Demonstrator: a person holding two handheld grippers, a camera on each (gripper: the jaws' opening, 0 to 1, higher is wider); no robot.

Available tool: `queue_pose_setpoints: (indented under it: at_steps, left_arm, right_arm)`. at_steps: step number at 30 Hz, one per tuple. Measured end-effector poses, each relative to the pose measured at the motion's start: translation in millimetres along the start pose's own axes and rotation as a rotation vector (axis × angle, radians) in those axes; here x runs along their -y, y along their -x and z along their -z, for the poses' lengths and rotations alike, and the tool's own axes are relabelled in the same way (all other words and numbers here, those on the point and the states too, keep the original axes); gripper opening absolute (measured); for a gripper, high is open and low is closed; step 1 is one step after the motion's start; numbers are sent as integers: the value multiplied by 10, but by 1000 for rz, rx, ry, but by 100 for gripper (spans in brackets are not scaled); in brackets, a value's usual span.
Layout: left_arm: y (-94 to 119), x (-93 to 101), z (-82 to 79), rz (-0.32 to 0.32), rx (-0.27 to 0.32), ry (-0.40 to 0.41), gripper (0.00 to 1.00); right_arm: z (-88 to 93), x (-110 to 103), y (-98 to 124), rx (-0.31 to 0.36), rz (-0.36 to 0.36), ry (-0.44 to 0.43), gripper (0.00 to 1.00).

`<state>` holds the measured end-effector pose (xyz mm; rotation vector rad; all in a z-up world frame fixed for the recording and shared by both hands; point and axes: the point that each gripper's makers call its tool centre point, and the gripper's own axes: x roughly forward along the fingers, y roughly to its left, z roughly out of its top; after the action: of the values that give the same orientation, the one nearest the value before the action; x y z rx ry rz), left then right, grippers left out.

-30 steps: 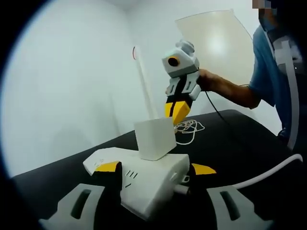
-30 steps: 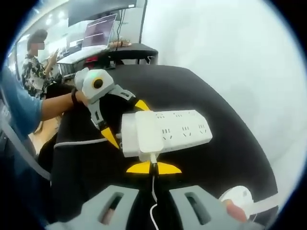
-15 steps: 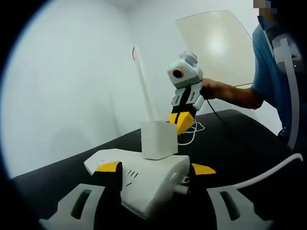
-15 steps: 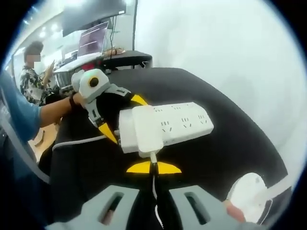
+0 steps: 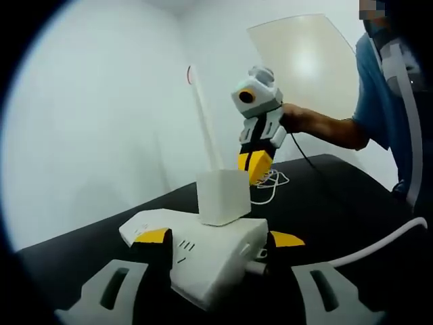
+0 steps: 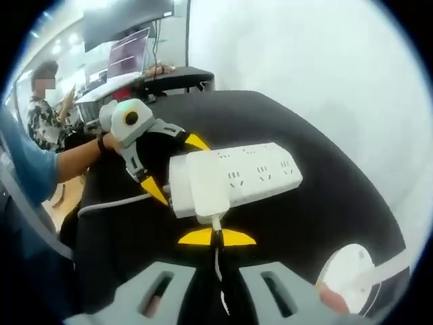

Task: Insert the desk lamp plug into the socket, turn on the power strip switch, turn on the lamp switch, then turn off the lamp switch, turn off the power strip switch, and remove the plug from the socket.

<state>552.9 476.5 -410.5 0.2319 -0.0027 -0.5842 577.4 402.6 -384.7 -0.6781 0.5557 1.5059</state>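
Between the right gripper's [image 6: 216,237] yellow tips, the lamp cord [image 6: 217,261] is running up to the white plug adapter [image 6: 202,184], and the jaws are closing on it. That adapter is sitting against the power strip [image 6: 260,177] on the black table [image 6: 318,223]; whether seated or lifting, I cannot tell. Beyond, the left gripper [image 5: 218,238] is clamping the strip's end, steadying it. Next, likely, comes a straight push or pull. Farther off, the lamp base [image 6: 348,274] is waiting.

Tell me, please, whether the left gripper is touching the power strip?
Touching. In the right gripper view the left gripper has its yellow fingers clamped on both sides of the power strip's end.
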Motion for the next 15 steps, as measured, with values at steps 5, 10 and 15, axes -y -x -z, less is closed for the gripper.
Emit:
queue_pose_setpoints:
  at_steps: [5,10,15]
  left_arm:
    - [3,3,13,0,-4,1,54]
    - [8,3,14,-2,-2,8,54]
    - [-1,16,20,1,-3,2,53]
  right_arm:
    - [-50,20,7,-111,16,80,3]
    - [-127,37,43,-92,10,71,3]
    - [-44,56,27,-69,9,63,3]
